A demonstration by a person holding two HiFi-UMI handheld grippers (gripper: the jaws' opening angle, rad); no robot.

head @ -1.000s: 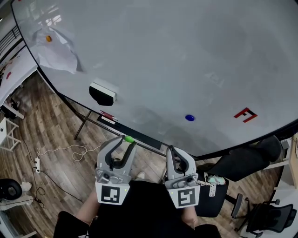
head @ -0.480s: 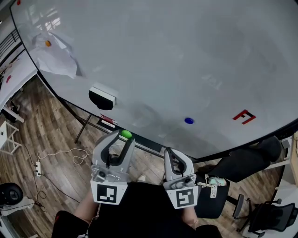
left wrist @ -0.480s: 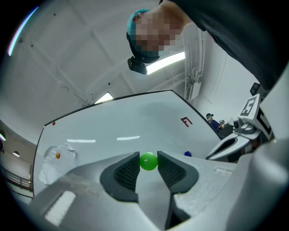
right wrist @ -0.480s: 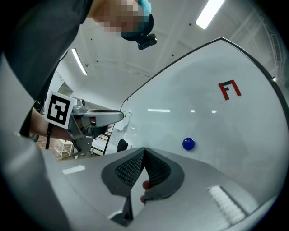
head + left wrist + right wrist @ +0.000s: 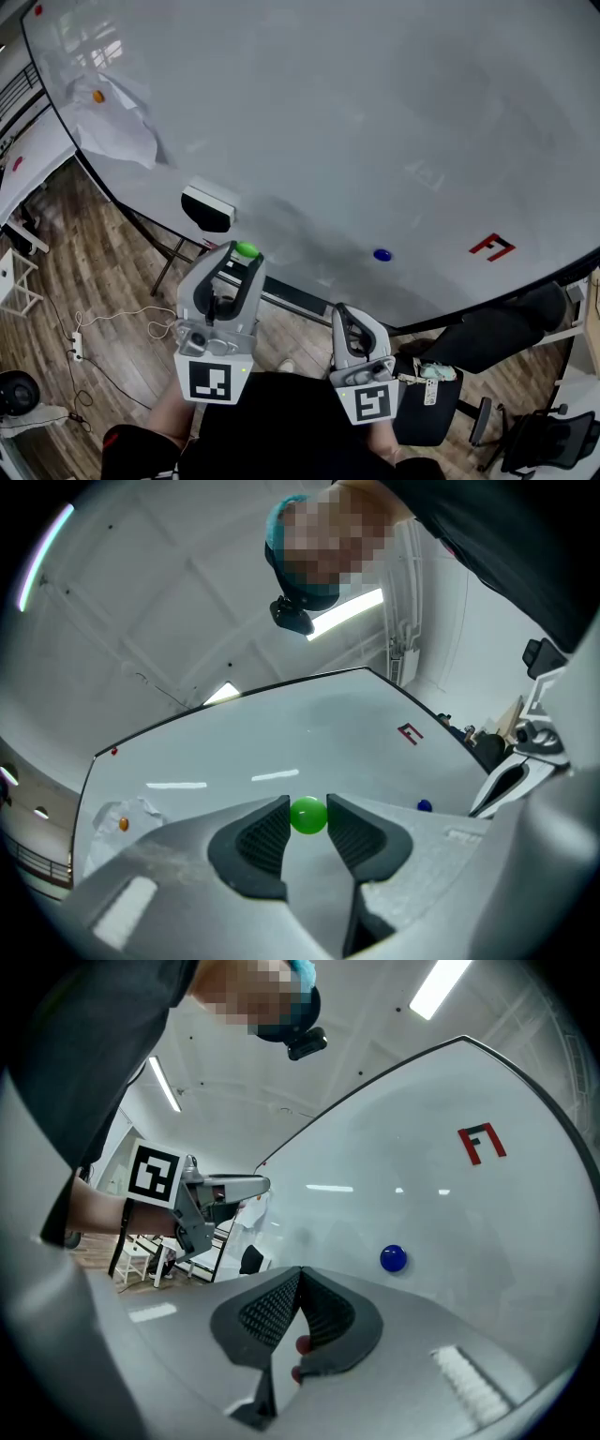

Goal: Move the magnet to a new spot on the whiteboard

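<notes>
A person's left gripper (image 5: 246, 255) pinches a small round green magnet (image 5: 308, 816) at the very tips of its jaws, one dark pad pressed on each side. The magnet is a ball, so it has no long axis to line up. The whiteboard (image 5: 375, 112) lies straight ahead of the jaws, beyond the magnet, which sits near the board's lower edge. No view shows whether it touches the surface. A black eraser (image 5: 208, 206) clings to the board just up and left of it. A blue magnet (image 5: 382, 254) sits well apart to the right. The right gripper (image 5: 349, 314) hangs lower and farther from the board, jaws pressed together on nothing. The left gripper is nearer, so placing likely means pushing forward onto bare board.
</notes>
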